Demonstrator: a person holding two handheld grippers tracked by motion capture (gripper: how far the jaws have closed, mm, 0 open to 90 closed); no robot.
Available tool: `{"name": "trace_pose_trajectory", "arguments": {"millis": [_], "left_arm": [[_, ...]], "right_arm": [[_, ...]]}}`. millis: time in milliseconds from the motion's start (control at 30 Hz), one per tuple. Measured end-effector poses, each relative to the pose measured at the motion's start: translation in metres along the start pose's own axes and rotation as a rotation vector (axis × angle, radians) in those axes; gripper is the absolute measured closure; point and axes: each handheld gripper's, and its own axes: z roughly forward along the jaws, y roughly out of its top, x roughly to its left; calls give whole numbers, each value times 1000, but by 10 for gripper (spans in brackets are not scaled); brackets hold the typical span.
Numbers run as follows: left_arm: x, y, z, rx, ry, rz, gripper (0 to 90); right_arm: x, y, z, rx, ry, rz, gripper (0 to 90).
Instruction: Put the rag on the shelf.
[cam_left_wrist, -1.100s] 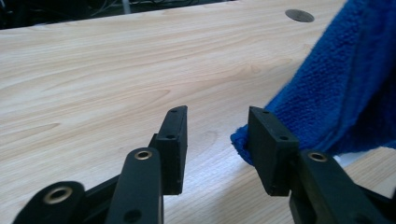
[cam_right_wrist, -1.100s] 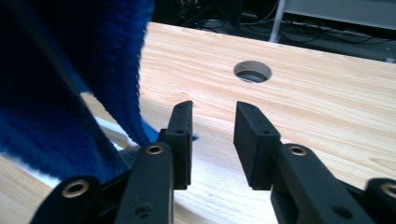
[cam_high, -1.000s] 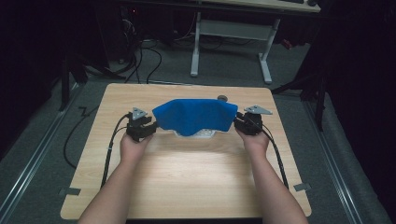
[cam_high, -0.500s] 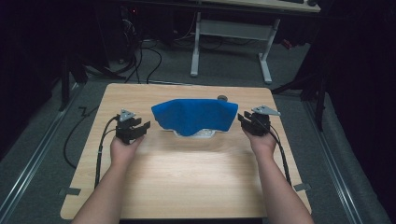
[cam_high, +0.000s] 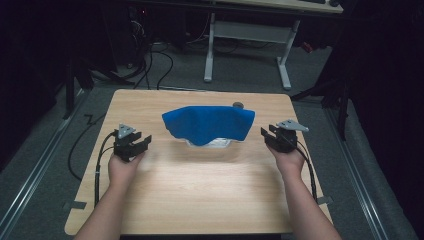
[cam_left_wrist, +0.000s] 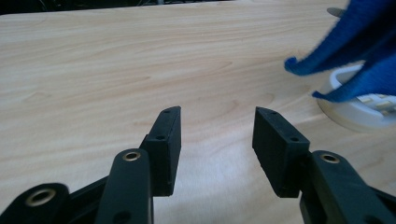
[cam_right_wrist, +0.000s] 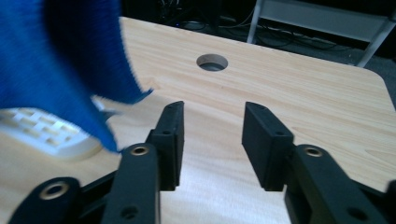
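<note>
Both grippers, left gripper (cam_high: 134, 145) and right gripper (cam_high: 274, 137), have just been opening and are released, holding nothing. Between them, apart from both, a blue fabric cloth (cam_high: 210, 123) drapes over a white plastic basket (cam_high: 209, 143) on the light wooden table (cam_high: 210, 190).

Fuzzy blue cloth (cam_high: 210, 124) drapes a white plastic basket (cam_left_wrist: 362, 108) on matt wood table (cam_high: 200, 195).

The light wooden table (cam_high: 200, 190) with rounded corners carries, a little far of its middle, a white round object (cam_high: 210, 143) mostly covered by a blue cloth (cam_high: 210, 124), and a round hole (cam_high: 238, 105) sits near the far edge.
</note>
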Motion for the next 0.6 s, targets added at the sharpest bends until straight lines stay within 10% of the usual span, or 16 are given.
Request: {"name": "trace_pose_trajectory", "arguments": {"millis": [300, 600], "left_arm": [[-29, -34, -47, 37, -38, 14, 486], [-89, -66, -64, 88, -136, 95, 459]], "right_arm": [[16, -22, -47, -36, 26, -43, 514], [57, -62, -81, -21, 49, -98, 453]]}}
